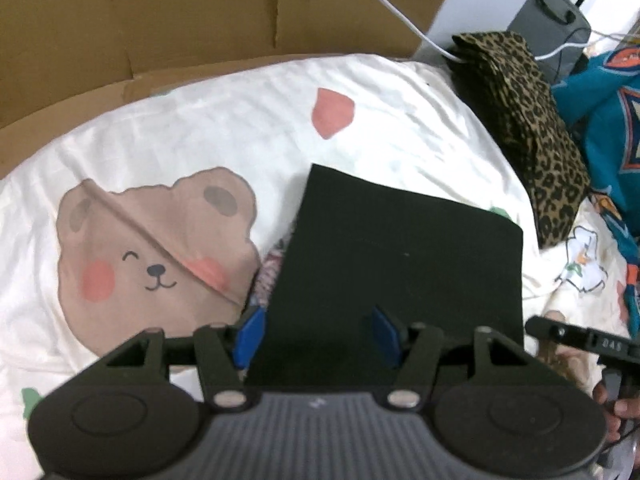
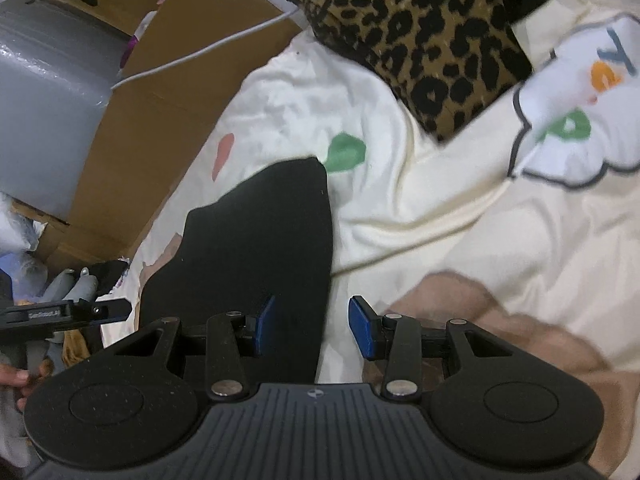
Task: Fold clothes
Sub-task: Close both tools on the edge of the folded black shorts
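Black cloth [image 1: 400, 264] btwn open left claw [image 1: 318, 334] pads

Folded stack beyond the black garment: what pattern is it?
Leopard print, black spots on tan; the folded stack shows best in the right wrist view.

Left tool [image 1: 318, 334]: I see black linkage arms, two blue pads, silver rivets at the pivots.
Left tool base: ribbed grey body between two round black discs, small pale mark at its centre.
Right tool [image 2: 312, 328]: same build from my seat, black arms, blue pads, silver rivets.
Right tool base: ribbed dark grey, tiny round emblem.
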